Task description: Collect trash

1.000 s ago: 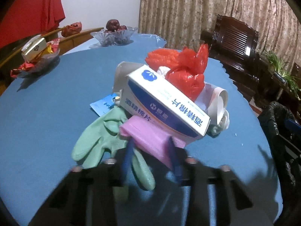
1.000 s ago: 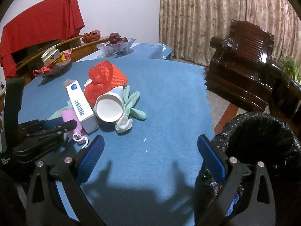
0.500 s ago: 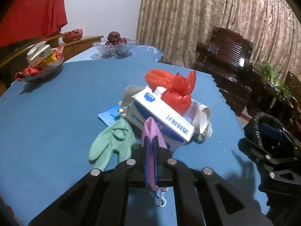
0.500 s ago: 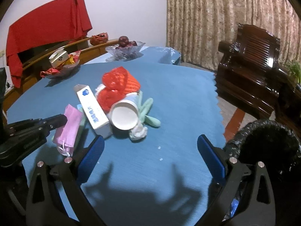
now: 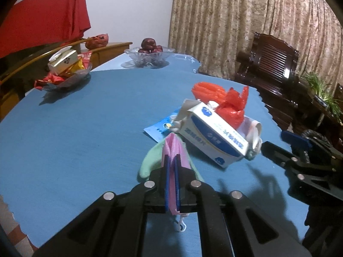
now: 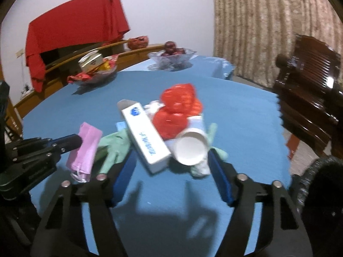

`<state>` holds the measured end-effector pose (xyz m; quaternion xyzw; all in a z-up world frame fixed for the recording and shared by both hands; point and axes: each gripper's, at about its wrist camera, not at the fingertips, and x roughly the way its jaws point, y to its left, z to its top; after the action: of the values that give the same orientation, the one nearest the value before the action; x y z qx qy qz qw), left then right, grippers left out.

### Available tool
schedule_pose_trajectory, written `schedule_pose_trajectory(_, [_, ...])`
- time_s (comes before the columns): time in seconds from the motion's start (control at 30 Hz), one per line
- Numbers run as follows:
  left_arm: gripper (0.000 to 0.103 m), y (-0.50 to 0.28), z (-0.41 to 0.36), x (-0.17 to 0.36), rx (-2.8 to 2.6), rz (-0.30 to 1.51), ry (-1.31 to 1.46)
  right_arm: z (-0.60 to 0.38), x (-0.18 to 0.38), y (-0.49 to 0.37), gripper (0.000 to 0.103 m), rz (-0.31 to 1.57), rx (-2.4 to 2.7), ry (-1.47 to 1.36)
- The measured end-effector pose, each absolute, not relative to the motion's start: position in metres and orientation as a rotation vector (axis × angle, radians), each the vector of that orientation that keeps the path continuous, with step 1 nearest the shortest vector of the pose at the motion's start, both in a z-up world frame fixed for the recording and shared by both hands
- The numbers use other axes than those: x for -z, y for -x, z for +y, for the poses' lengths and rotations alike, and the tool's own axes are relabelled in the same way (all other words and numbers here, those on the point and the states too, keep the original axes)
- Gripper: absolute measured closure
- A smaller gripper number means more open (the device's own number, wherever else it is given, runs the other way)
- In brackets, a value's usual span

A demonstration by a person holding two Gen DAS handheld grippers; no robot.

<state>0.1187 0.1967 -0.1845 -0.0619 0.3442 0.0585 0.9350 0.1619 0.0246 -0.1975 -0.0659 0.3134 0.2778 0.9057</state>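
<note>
Blue table [image 5: 85, 128], white box [image 6: 145, 141], cup [image 6: 190, 148], green glove [image 6: 114, 147]

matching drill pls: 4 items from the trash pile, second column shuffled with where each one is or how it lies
Items:
1. pink mask
2. paper cup
3. red bag
4. green glove

States:
A. lying on its side, mouth toward the right wrist camera
B. flat on the blue tablecloth, partly under the white box
C. clamped in the left gripper
D. at the far side of the pile, behind the cup

Pairs: 1-C, 2-A, 3-D, 4-B
</note>
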Motion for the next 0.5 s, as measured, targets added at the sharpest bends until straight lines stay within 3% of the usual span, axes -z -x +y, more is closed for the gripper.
schedule_pose_trajectory(0.3, [0.099,-0.123,0.206,0.191,-0.132,0.713,0.140,0.055,0.209,-0.174,0.059,0.667,-0.643,0.184])
schedule_pose_trajectory(0.5, [0.099,-0.127,0.208,0.194,-0.140,0.718,0.144,0.060,0.219,-0.180,0.063,0.704,-0.631,0.191])
